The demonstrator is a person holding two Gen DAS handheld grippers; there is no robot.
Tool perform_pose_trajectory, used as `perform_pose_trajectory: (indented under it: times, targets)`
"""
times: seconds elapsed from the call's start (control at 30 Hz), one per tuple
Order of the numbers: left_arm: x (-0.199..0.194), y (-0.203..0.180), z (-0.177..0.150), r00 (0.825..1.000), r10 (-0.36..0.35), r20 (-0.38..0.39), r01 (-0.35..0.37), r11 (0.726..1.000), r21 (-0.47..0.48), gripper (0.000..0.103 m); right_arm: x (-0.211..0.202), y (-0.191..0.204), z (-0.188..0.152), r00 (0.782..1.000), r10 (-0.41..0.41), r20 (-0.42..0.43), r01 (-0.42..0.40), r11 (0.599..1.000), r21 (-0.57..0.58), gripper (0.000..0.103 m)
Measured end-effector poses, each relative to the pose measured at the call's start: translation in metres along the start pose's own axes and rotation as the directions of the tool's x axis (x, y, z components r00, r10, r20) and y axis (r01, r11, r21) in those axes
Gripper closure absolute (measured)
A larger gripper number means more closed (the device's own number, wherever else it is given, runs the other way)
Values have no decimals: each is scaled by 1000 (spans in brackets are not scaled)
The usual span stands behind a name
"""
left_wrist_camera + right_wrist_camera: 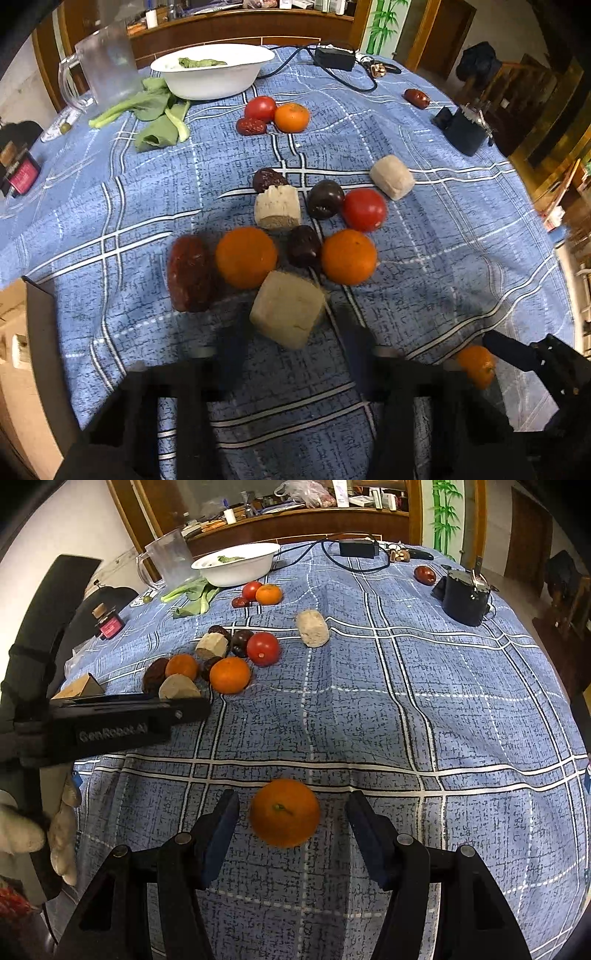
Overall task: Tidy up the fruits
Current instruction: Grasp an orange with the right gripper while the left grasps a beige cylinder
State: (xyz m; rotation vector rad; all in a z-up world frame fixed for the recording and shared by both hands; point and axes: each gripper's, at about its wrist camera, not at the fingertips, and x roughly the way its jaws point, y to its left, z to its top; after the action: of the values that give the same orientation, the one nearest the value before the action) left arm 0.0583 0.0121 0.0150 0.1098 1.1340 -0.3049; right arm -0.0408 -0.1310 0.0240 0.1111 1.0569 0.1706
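In the left wrist view my left gripper [289,321] points down at a beige block [286,295] at the near edge of a fruit cluster. Its blurred fingers [352,347] flank the block's sides closely, and the blur hides whether they touch. Behind the block lie two oranges [246,256], dark red dates [190,273], a tomato [364,208], a dark plum [325,198] and another beige block [277,207]. In the right wrist view my right gripper [292,796] stands open around a lone orange [284,814] on the cloth, with a gap on each side.
A blue checked tablecloth [406,709] covers the round table. At the back stand a white bowl [210,74] with greens, a plastic jug [105,62], leafy greens [159,118], a tomato, orange and date trio [275,116], a black pot [465,598] and a power adapter [358,548]. A gloved hand [62,830] holds the left gripper.
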Motion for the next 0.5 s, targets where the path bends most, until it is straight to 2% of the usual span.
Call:
perform_pose_trajectory:
  times: [0.03,0.1,0.13,0.37,0.5]
  targets:
    - [-1,1,0,1000,-8,-2,8,1000,-5,72,0,0,1,1000,-6,1,6,1000,-3,49]
    - [-5,5,-2,999,-32,-2,32,999,-36,72,0,-1,2,1000,8,-2,-8,1000,2,56]
    - [-7,6,-3,1000,-29,1,29,999,-39,72,0,0,2,1000,23,-4,-23,1000,4,65]
    - [-46,19,-21,998,-45,47,50,994,-98,72,-5,11,-1,999,39,-16,-39,999,0,65]
    - [-78,47,-35,995,-57,84,71,981,-179,72,-14,29,2,998,58,0,-58,998,-20,65]
